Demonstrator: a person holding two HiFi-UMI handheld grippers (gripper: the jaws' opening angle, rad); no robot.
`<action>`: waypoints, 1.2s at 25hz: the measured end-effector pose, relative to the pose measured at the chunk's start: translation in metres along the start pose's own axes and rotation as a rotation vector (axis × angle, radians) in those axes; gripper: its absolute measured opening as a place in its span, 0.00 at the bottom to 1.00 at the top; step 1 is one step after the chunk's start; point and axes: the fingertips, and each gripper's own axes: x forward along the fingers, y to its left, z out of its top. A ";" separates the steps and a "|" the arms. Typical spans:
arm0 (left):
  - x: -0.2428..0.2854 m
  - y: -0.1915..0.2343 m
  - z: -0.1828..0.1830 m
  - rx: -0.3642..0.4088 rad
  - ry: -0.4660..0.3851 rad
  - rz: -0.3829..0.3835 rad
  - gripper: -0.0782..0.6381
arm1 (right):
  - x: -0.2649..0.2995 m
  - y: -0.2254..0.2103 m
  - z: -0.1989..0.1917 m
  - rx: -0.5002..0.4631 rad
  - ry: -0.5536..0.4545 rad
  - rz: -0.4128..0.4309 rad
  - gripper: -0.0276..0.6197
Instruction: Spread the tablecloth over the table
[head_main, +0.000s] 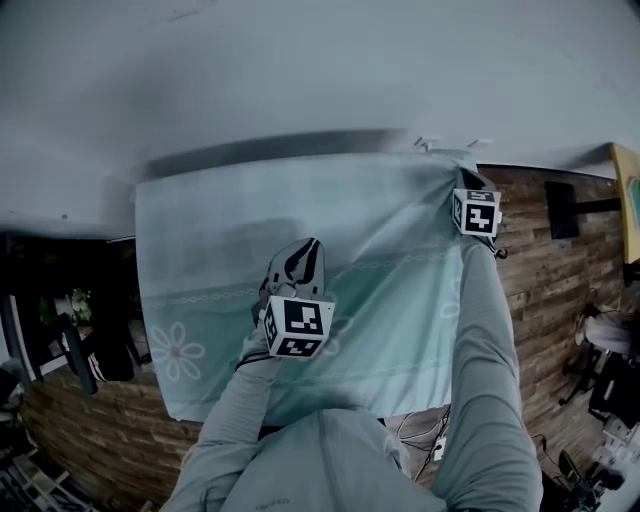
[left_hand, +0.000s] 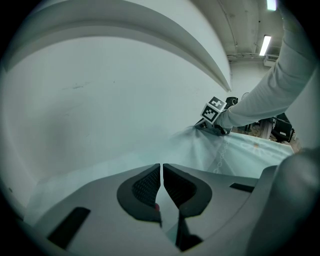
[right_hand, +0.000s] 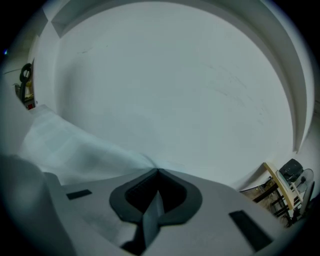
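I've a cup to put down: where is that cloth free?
The tablecloth is bare on its left half, flower print to far edge. Avoid the middle, under the left gripper, and the far right corner, pinched by the right gripper.

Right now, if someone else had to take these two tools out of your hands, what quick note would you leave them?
Right gripper: shut on the tablecloth at its far right corner, with a fold pinched between the jaws.
Left gripper: jaws nearly together, nothing clearly gripped, over the middle of the cloth.
Done: the cloth lies open and mostly flat.
Left: the pinched corner is puckered. Probably pull it square, let go, then smooth the wrinkles.
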 end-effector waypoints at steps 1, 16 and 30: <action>0.001 0.001 0.000 0.001 0.000 0.001 0.16 | 0.004 -0.003 0.003 0.003 0.001 -0.002 0.08; -0.023 0.019 0.006 -0.028 -0.021 0.071 0.16 | -0.027 0.011 0.008 -0.003 -0.057 0.017 0.08; -0.145 0.013 -0.041 -0.118 0.001 0.267 0.16 | -0.168 0.132 0.009 0.001 -0.262 0.265 0.08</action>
